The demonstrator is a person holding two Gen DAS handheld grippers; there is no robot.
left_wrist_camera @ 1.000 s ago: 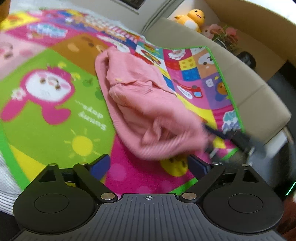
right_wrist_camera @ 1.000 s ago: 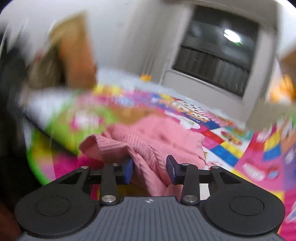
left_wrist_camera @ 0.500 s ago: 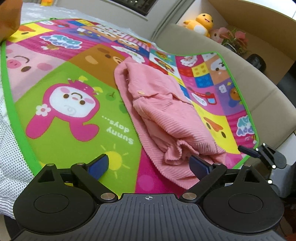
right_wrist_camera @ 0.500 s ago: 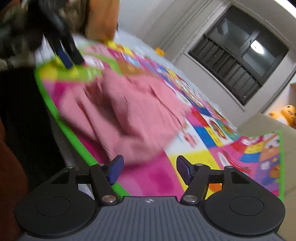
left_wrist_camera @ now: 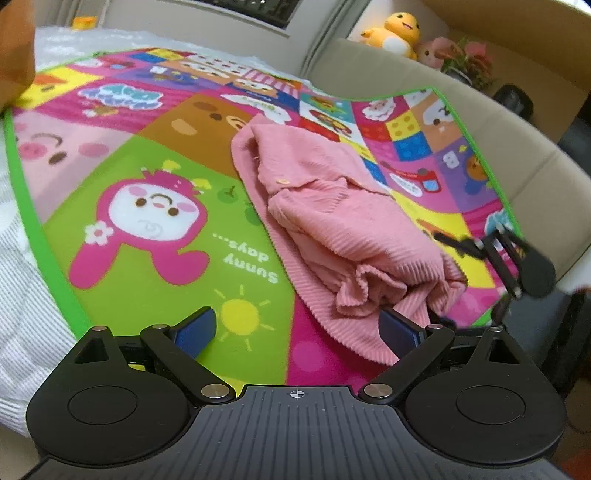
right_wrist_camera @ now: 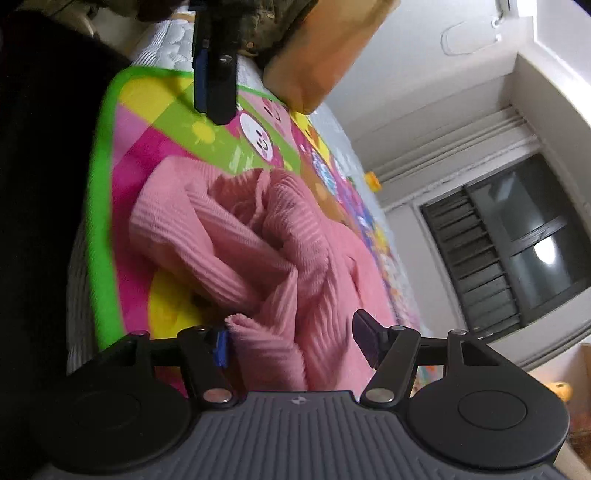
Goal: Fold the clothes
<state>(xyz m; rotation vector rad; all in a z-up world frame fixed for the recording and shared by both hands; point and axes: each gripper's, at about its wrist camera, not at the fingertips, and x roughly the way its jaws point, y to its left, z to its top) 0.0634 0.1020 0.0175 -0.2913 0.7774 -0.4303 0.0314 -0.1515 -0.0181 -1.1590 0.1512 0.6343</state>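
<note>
A pink ribbed garment [left_wrist_camera: 343, 221] lies crumpled on a colourful cartoon play mat [left_wrist_camera: 147, 288], running from the mat's middle to its near right edge. My left gripper [left_wrist_camera: 297, 332] is open just above the mat; its right finger touches the garment's near hem and nothing is held. My right gripper [left_wrist_camera: 448, 273] shows blurred at the garment's right end. In the right wrist view the garment [right_wrist_camera: 258, 240] bunches up in thick folds, and my right gripper [right_wrist_camera: 291, 343] is open with a fold lying between its fingers. The left gripper [right_wrist_camera: 212, 92] hangs over the mat [right_wrist_camera: 103, 184] beyond it.
A beige cushioned edge [left_wrist_camera: 498, 140] borders the mat on the right, with plush toys [left_wrist_camera: 399, 31] behind it. White bedding [left_wrist_camera: 22, 295] lies left of the mat. An orange-brown object [right_wrist_camera: 325, 48] stands at the far end, and a dark window [right_wrist_camera: 517, 251] is in the wall.
My right gripper, shut on the garment a second ago, let go and drew back, then returned so fabric again lies between its open fingers. The left gripper stayed open and barely moved.
</note>
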